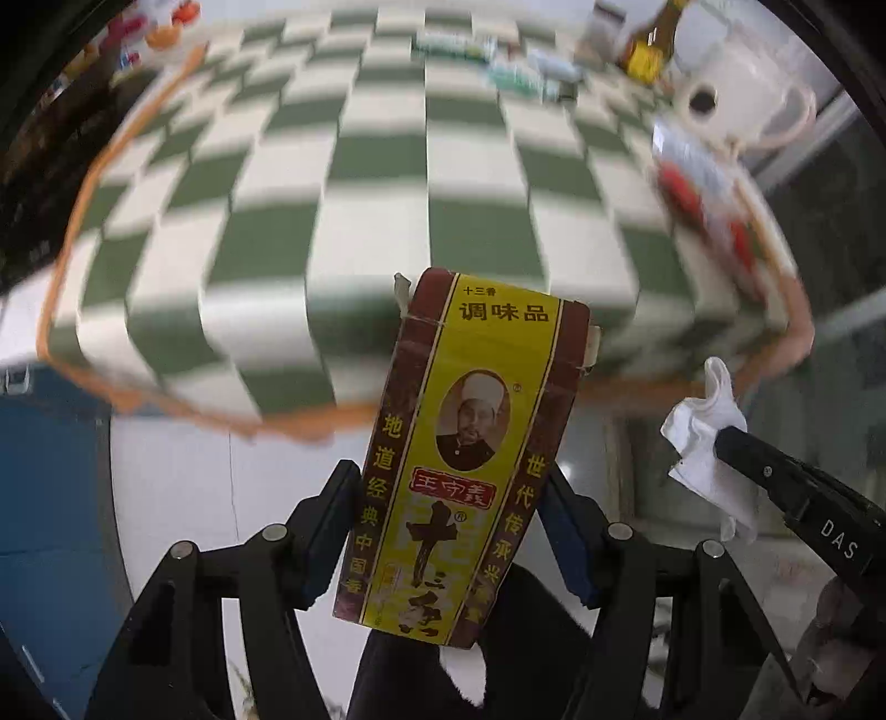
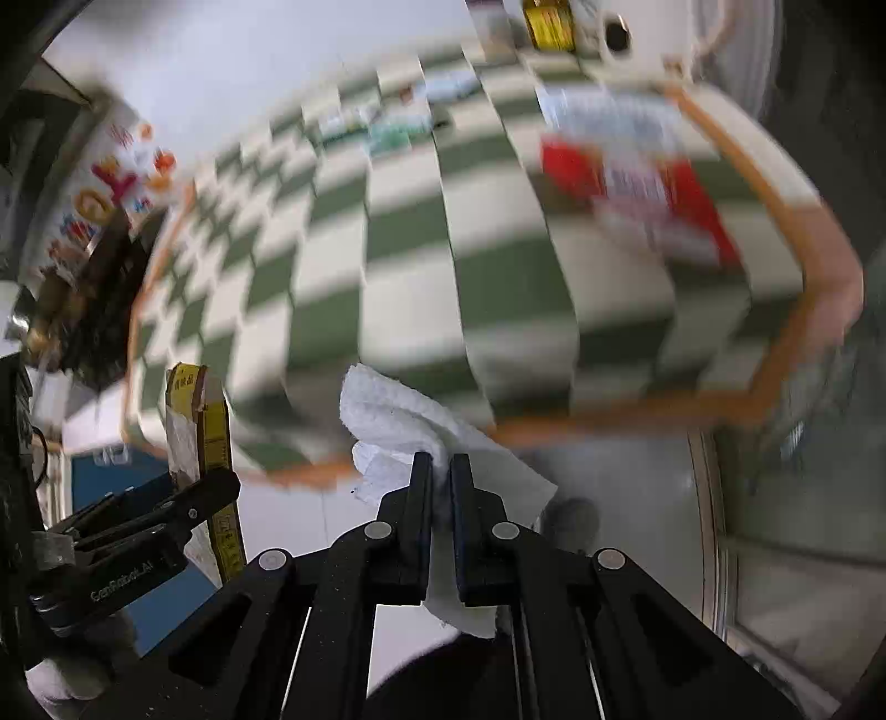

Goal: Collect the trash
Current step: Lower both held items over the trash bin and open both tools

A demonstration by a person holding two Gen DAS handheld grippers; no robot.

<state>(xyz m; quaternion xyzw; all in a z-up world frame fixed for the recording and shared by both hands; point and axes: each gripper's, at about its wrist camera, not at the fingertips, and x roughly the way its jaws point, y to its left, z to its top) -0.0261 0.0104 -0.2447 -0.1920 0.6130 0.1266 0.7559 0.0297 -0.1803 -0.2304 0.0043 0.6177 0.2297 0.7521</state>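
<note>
My left gripper [image 1: 448,487] is shut on a yellow and brown seasoning box [image 1: 465,443], held upright off the table's near edge. The box also shows edge-on in the right wrist view [image 2: 207,437], with the left gripper [image 2: 183,498] around it. My right gripper [image 2: 441,471] is shut on a crumpled white tissue [image 2: 398,426], held in front of the table edge. The tissue [image 1: 703,437] and the right gripper [image 1: 725,437] also show at the right of the left wrist view.
A table with a green and white checked cloth [image 1: 387,183] and orange trim lies ahead. On it are a red and white packet [image 2: 637,183], a white jug [image 1: 736,94], a brown bottle [image 1: 653,44] and green-white wrappers [image 1: 498,61]. A blue bin [image 1: 50,487] stands at the left.
</note>
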